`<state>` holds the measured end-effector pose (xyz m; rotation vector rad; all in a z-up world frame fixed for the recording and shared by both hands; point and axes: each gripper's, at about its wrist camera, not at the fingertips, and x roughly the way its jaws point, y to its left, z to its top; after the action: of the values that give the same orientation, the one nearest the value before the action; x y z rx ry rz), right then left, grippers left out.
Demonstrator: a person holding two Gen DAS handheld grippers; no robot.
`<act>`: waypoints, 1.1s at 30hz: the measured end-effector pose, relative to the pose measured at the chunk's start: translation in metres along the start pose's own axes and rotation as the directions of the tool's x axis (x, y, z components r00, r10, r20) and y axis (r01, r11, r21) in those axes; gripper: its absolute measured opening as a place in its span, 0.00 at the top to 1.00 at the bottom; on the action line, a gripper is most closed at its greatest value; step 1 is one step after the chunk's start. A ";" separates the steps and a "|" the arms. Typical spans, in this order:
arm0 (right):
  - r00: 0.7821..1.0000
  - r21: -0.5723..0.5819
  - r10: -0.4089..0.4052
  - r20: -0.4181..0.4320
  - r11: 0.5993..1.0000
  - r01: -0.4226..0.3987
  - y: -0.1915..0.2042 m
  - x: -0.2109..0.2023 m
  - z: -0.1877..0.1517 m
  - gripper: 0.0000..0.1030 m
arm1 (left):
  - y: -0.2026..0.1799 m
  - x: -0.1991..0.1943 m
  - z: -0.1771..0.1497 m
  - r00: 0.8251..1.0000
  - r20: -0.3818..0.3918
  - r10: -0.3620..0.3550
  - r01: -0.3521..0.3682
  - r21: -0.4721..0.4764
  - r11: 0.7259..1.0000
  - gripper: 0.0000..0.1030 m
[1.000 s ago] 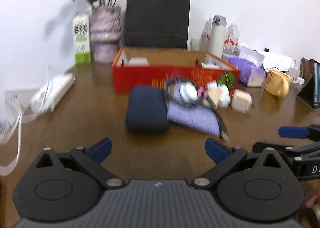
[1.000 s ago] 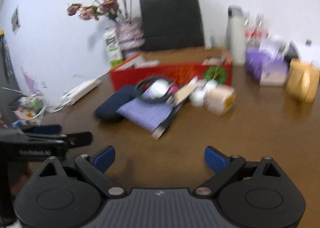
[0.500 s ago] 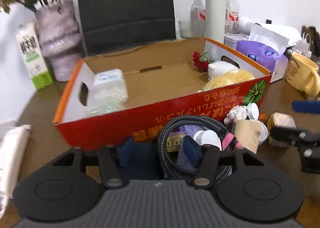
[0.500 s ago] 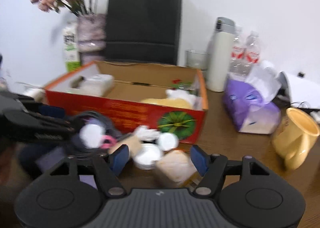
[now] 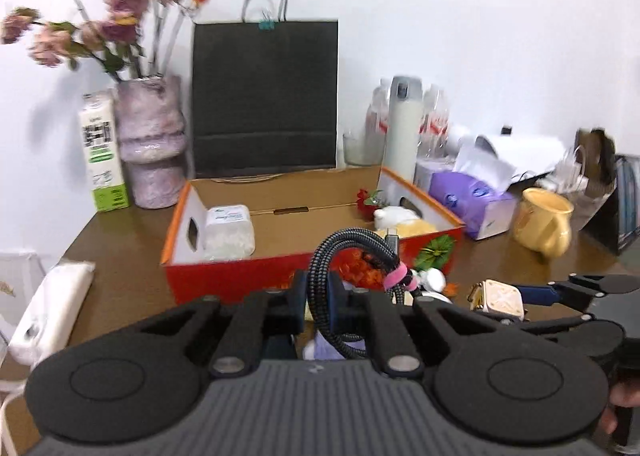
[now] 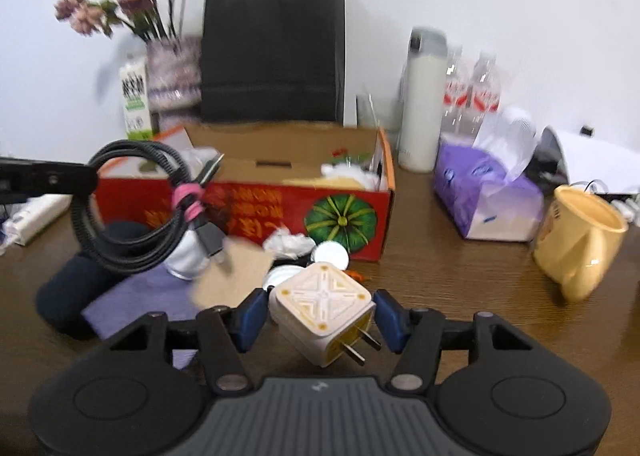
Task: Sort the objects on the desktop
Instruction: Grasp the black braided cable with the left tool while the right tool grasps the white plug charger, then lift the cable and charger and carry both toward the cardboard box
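My left gripper (image 5: 318, 302) is shut on a coiled black braided cable (image 5: 352, 256) with a pink tie and holds it lifted in front of the red cardboard box (image 5: 240, 276). The cable also shows at the left of the right wrist view (image 6: 132, 208). My right gripper (image 6: 320, 316) is shut on a cream plug adapter (image 6: 324, 304), its prongs pointing toward the camera. The adapter shows in the left wrist view (image 5: 500, 296) too. The box holds a white packet (image 5: 228, 232) and a yellow item (image 5: 412, 226).
A dark blue case (image 6: 80, 280), purple notebook (image 6: 140, 296), brown card (image 6: 236, 276) and white caps (image 6: 330, 254) lie before the box. A yellow mug (image 6: 580, 240), purple tissue pack (image 6: 484, 196), white flask (image 6: 424, 104), black bag (image 6: 272, 52), vase (image 5: 148, 144) and milk carton (image 5: 102, 152) stand behind.
My left gripper closed on the cable and lifted it off the pile. My right gripper closed on the plug adapter. Both had been open a second ago.
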<state>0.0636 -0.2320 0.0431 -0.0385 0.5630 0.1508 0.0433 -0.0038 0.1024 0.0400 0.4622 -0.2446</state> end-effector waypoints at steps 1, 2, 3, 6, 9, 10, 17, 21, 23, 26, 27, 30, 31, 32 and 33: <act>1.000 0.000 0.003 0.013 1.000 -0.003 0.002 -0.013 -0.003 0.44 | 0.001 -0.012 -0.004 1.000 -0.005 -0.010 0.010 -0.020 1.000 0.90; 1.000 0.001 0.011 0.020 1.000 -0.011 0.003 -0.024 -0.006 0.44 | 0.004 -0.026 -0.012 0.999 -0.018 -0.027 0.026 -0.055 0.998 0.90; 0.999 0.006 0.026 0.022 1.000 -0.026 0.004 -0.036 -0.010 0.44 | 0.006 -0.038 -0.020 0.998 -0.035 -0.043 0.039 -0.090 0.995 0.90; 0.996 0.004 0.090 0.011 0.996 -0.090 0.012 -0.067 -0.029 0.44 | 0.017 -0.062 -0.055 0.986 -0.129 -0.101 0.077 -0.176 0.981 0.90; 0.991 -0.036 0.137 -0.011 0.990 -0.137 0.022 -0.085 -0.051 0.44 | 0.023 -0.070 -0.086 0.970 -0.237 -0.050 0.004 -0.190 0.982 0.90; 0.991 -0.039 0.132 -0.022 0.990 -0.133 0.025 -0.090 -0.057 0.44 | 0.024 -0.075 -0.092 0.968 -0.248 -0.039 -0.011 -0.195 0.981 0.90; 0.985 -0.038 0.158 -0.063 0.986 -0.161 0.041 -0.112 -0.088 0.44 | -0.001 -0.081 -0.122 0.961 -0.242 0.132 -0.125 0.047 0.991 0.86; 0.989 -0.055 0.132 -0.063 0.989 -0.135 0.046 -0.113 -0.091 0.43 | -0.014 -0.073 -0.123 0.960 -0.195 0.200 -0.162 0.194 0.968 0.40; 0.988 -0.050 0.141 -0.062 0.988 -0.144 0.045 -0.110 -0.091 0.43 | -0.014 -0.063 -0.119 0.962 -0.200 0.183 -0.140 0.213 0.967 0.40; 0.987 -0.049 0.138 -0.080 0.989 -0.142 0.046 -0.104 -0.091 0.44 | -0.014 -0.050 -0.114 0.969 -0.195 0.149 -0.100 0.241 0.965 0.38; 0.987 -0.053 0.138 -0.078 0.988 -0.142 0.046 -0.103 -0.091 0.44 | -0.014 -0.045 -0.114 0.976 -0.179 0.125 -0.078 0.251 0.965 0.38; 0.986 -0.049 0.144 -0.088 0.988 -0.149 0.046 -0.099 -0.091 0.44 | -0.014 -0.038 -0.112 0.980 -0.186 0.067 -0.024 0.226 0.974 0.77; 0.985 -0.044 0.147 -0.089 0.987 -0.152 0.045 -0.099 -0.091 0.44 | -0.015 -0.036 -0.111 0.980 -0.195 0.051 -0.008 0.217 0.976 0.82; 0.985 -0.043 0.147 -0.089 0.988 -0.152 0.045 -0.098 -0.090 0.44 | -0.018 -0.036 -0.112 0.979 -0.197 0.041 0.003 0.216 0.976 0.89; 0.986 -0.044 0.145 -0.088 0.988 -0.149 0.046 -0.098 -0.090 0.44 | -0.022 -0.037 -0.114 0.980 -0.190 0.055 -0.012 0.221 0.975 0.89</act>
<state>-0.0733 -0.2067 0.0194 -0.0530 0.6467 0.3082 -0.0438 -0.0065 0.0169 0.2893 0.6276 -0.2591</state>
